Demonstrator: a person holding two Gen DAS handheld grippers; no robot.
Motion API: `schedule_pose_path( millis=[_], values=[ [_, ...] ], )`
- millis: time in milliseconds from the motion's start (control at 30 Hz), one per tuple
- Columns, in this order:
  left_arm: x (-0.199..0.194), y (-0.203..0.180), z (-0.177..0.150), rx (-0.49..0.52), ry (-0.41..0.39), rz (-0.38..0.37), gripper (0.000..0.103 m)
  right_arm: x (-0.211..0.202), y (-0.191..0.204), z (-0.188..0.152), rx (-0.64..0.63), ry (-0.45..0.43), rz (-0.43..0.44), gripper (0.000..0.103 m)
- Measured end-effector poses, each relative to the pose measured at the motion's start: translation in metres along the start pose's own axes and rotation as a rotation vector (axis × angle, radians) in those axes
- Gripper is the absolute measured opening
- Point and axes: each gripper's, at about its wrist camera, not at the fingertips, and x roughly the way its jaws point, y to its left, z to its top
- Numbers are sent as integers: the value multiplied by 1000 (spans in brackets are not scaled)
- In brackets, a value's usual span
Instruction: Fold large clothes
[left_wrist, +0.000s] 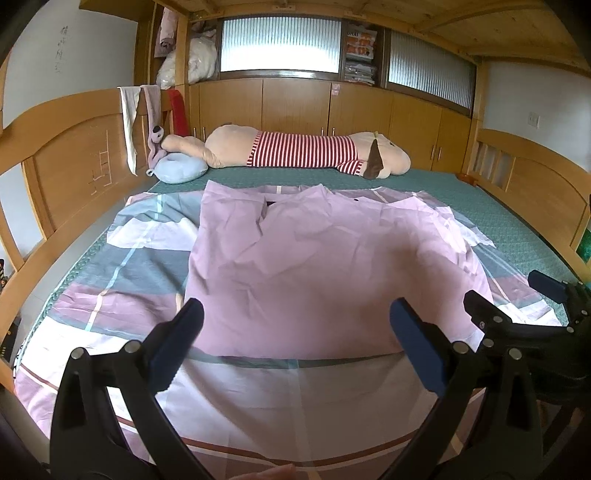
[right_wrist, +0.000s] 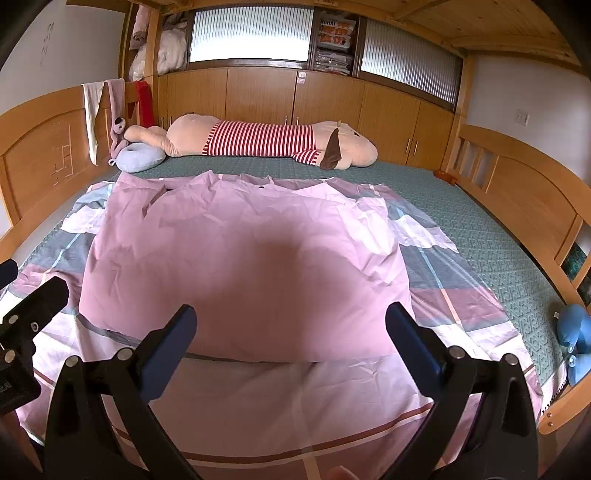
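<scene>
Holding both hand-held grippers spread and empty, I see the left (left_wrist: 295, 325) and right (right_wrist: 290, 328) hovering just above the near edge of the pink cloth (left_wrist: 314, 258), which lies folded on a checked sheet (left_wrist: 122, 266) covering the bed (left_wrist: 509, 221). Beyond, a striped plush (left_wrist: 306, 153) lies along the cabinets.

Pinks and greens on a wooden bed

Plain pink cloth (left_wrist: 317, 273) over pink-grey-white checked sheet (left_wrist: 122, 254); green patterned mattress (right_wrist: 491, 236); red-white striped plush (right_wrist: 258, 142), upper centre.
</scene>
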Motion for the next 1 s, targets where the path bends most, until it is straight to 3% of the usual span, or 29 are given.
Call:
schedule_pose_path(
  millis=[1000],
  values=[
    [7,3,-3,-3,17,-4,101,11,1,-11,-16,38,19,102]
  ],
)
